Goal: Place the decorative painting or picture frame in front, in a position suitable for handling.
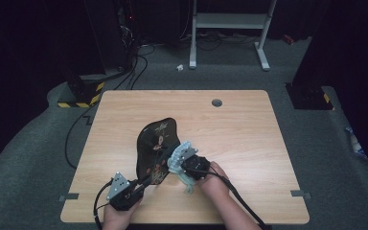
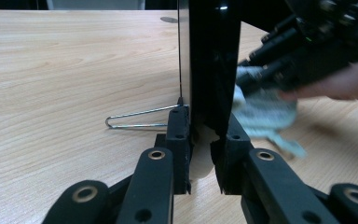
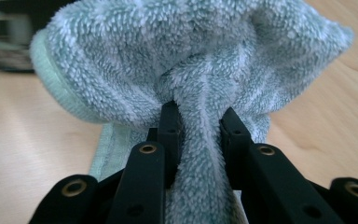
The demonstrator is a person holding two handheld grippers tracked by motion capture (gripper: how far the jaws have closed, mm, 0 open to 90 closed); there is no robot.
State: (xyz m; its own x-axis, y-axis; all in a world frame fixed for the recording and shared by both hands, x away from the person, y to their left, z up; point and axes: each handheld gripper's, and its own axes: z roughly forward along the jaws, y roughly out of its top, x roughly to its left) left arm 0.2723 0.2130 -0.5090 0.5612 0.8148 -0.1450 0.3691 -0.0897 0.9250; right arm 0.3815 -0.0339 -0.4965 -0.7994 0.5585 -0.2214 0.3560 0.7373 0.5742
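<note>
Partly tong-hidden: plate [image 2: 209, 60] edge, cloth [image 3: 191, 60].

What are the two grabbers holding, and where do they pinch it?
The left gripper pinches the black plate by its lower edge. The right gripper pinches the pale green cloth by a bunched fold in its middle.

Black plate [image 2: 209, 65] cut off by top edge in left gripper view; upper outline and decorated face not visible there. Lower rim hidden between the jaws of left gripper [image 2: 204, 154]. Wire stand [image 2: 137, 119] half hidden behind plate and jaw. Right gripper [image 2: 317, 42] blurred, clipped at top and right edges. Towel [image 3: 191, 70] bunched in right gripper view, overrunning top edge, covering the tabletop [image 3: 37, 135] ahead. Pattern on plate too small to read in high view. Forearms cut by bottom edge.
</note>
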